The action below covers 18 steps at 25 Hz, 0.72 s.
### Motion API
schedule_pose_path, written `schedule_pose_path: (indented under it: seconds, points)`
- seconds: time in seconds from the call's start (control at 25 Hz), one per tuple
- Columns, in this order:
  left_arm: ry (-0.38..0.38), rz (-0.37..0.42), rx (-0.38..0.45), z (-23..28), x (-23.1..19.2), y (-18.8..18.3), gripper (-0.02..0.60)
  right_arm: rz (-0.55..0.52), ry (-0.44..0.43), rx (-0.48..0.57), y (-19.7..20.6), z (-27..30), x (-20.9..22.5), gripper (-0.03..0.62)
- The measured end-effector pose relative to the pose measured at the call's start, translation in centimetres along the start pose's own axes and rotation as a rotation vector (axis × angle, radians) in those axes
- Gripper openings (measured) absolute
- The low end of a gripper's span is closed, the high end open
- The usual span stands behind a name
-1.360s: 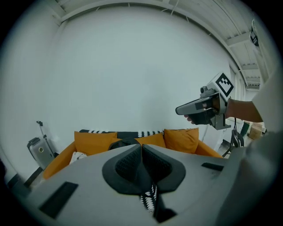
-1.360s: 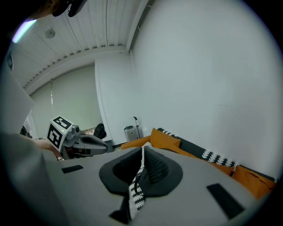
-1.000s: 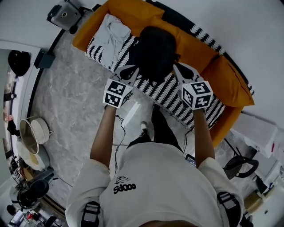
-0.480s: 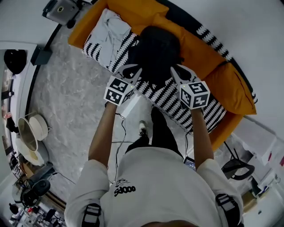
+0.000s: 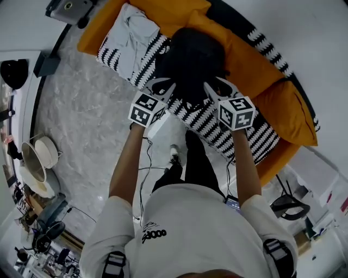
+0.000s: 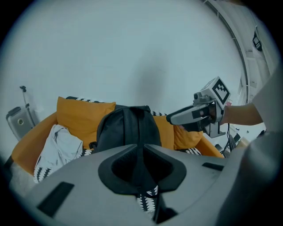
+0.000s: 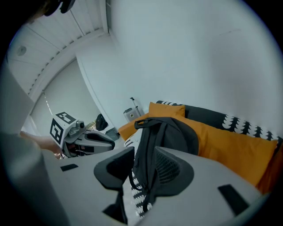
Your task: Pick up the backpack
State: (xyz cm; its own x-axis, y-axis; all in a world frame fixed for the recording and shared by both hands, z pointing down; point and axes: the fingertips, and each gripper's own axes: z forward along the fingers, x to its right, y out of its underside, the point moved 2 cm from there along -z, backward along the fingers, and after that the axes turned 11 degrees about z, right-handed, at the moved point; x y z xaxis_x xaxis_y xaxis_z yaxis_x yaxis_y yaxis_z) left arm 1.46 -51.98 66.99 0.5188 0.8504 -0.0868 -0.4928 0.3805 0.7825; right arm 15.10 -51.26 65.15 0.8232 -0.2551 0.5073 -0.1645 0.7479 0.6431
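Observation:
A black backpack (image 5: pixel 190 57) stands upright on the sofa's black-and-white seat cover (image 5: pixel 212 122), leaning against orange cushions (image 5: pixel 247 59). My left gripper (image 5: pixel 165 87) is at its lower left side, jaws shut with nothing between them. In the left gripper view the backpack (image 6: pixel 126 126) rises just beyond the left gripper (image 6: pixel 143 149). My right gripper (image 5: pixel 213 86) is at the backpack's lower right side. Its jaws have just been opening and stand apart; the backpack's straps (image 7: pixel 148 145) show through the gap of the right gripper (image 7: pixel 143 161), with no pad pressing on them.
A pale grey cloth (image 5: pixel 133 32) lies on the sofa left of the backpack. A white box (image 5: pixel 161 126) stands on the marble floor (image 5: pixel 81 114) by the person's feet, with cables nearby. A grey case (image 5: pixel 68 8) is past the sofa's left end. Round bins (image 5: pixel 38 163) stand far left.
Both grippers have moved forward and down, closer to the backpack's lower sides. The right gripper's tips now stand apart; the left one's stay together.

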Motion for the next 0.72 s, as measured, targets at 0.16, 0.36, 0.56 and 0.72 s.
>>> schedule_pose_path:
  seconds: [0.16, 0.36, 0.56, 0.72]
  points:
    - [0.059, -0.007, -0.012, 2.0, -0.5, 1.0, 0.138, 0.006, -0.008, -0.026, 0.6, 2.1, 1.3, 0.138]
    - [0.109, -0.013, -0.031, 4.9, -1.4, 2.2, 0.152, 0.016, -0.02, -0.063, 1.4, 4.7, 2.8, 0.147]
    - [0.131, -0.016, -0.057, 7.3, -2.2, 3.4, 0.16, 0.03, -0.022, -0.084, 1.8, 6.6, 4.3, 0.156]
    - [0.141, -0.023, -0.061, 8.9, -2.6, 3.9, 0.163, 0.044, -0.036, -0.089, 2.0, 7.7, 5.1, 0.16]
